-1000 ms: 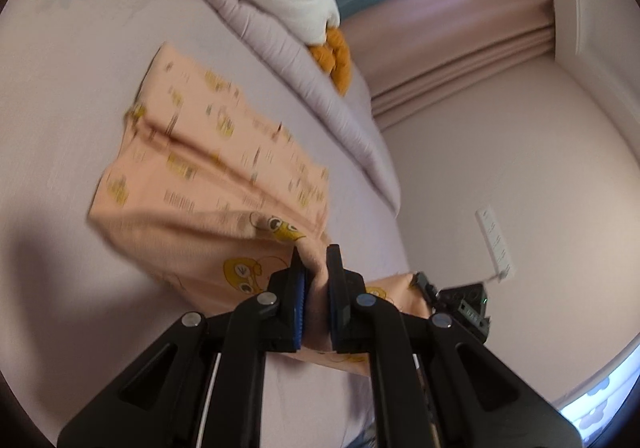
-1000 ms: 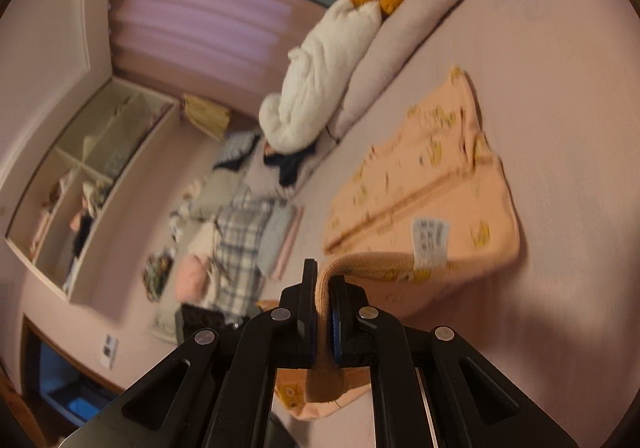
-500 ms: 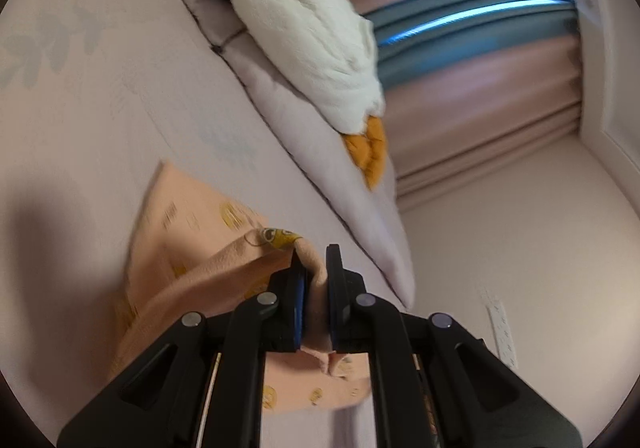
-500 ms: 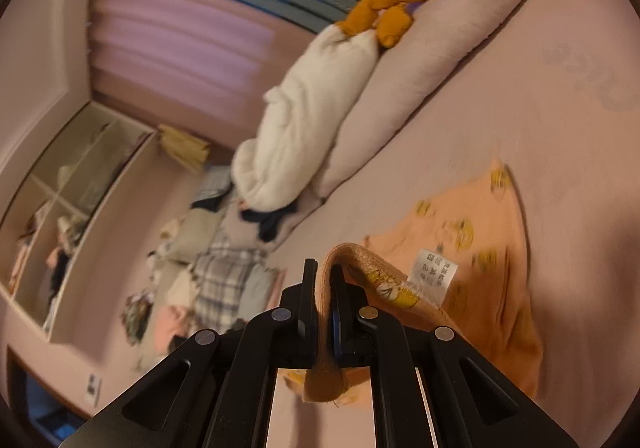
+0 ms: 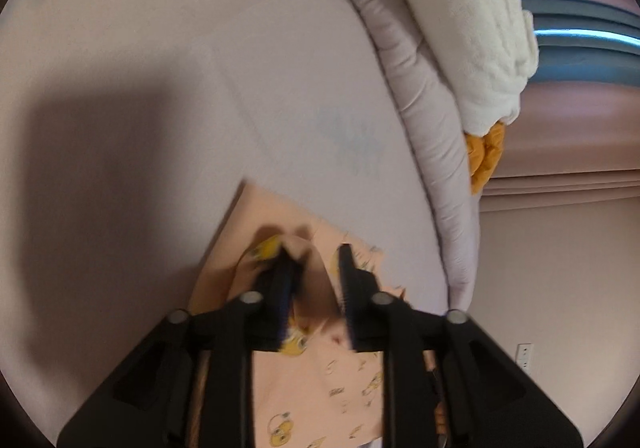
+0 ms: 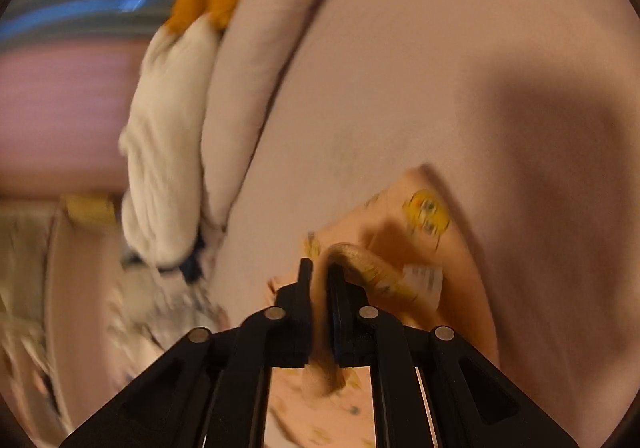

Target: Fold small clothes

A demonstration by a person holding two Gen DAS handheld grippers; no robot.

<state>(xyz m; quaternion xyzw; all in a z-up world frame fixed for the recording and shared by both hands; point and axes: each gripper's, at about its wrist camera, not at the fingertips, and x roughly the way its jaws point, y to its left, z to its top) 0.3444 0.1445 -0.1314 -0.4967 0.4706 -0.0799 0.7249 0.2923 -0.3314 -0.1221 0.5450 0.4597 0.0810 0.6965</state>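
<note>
My left tool (image 5: 314, 272) and right tool (image 6: 318, 280) are matt black plastic with dull metal rivets. The peach garment (image 5: 320, 380) is soft printed cloth. The bed (image 5: 200, 68) sheet looks smooth, the white blanket (image 5: 472, 16) fluffy.

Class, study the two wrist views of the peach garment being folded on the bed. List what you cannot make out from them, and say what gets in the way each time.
- Left wrist view: the peach garment's near part is covered by the left gripper, whose jaws are opening.
- Right wrist view: the printing on the garment's care label is blurred.
- Right wrist view: the heap of clothes at lower left is smeared by motion.
- Right wrist view: the right gripper hides the pinched cloth.
</note>
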